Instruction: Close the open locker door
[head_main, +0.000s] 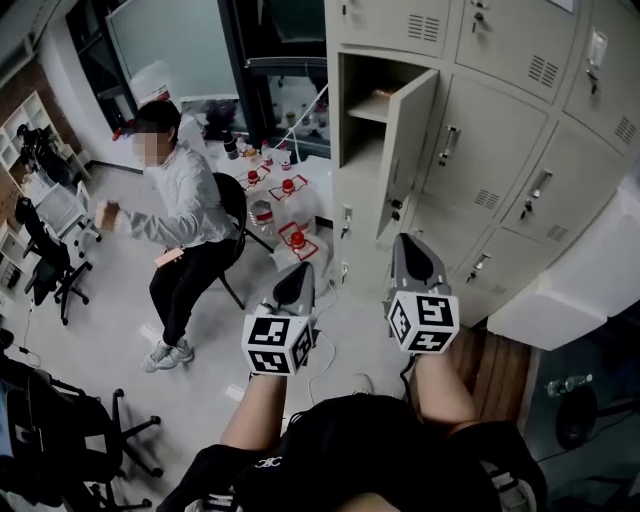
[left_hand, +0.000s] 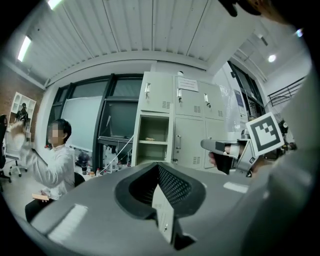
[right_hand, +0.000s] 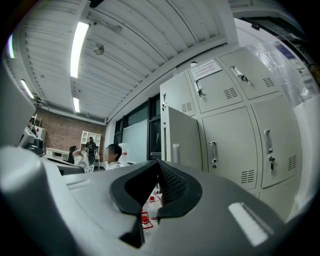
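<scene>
The grey bank of lockers (head_main: 500, 120) fills the upper right of the head view. One locker door (head_main: 410, 150) stands swung out to the right of its open compartment (head_main: 365, 110), which has a shelf inside. My left gripper (head_main: 299, 270) is held low and left of the door, shut and empty. Just below the door's lower edge, my right gripper (head_main: 404, 240) points up at it, shut with nothing in it. In the left gripper view the open compartment (left_hand: 152, 137) lies ahead beyond the closed jaws (left_hand: 160, 172), and the right gripper (left_hand: 206, 145) shows at the right. The right gripper view shows the door's outer face (right_hand: 184, 142) above the closed jaws (right_hand: 157, 170).
A person in a white top (head_main: 180, 210) sits on a chair to the left. Several red-capped bottles (head_main: 290, 188) stand on the floor near the lockers. Office chairs (head_main: 50, 270) line the left side. A white box (head_main: 570, 290) juts out at the right, and cables (head_main: 335, 375) lie by my feet.
</scene>
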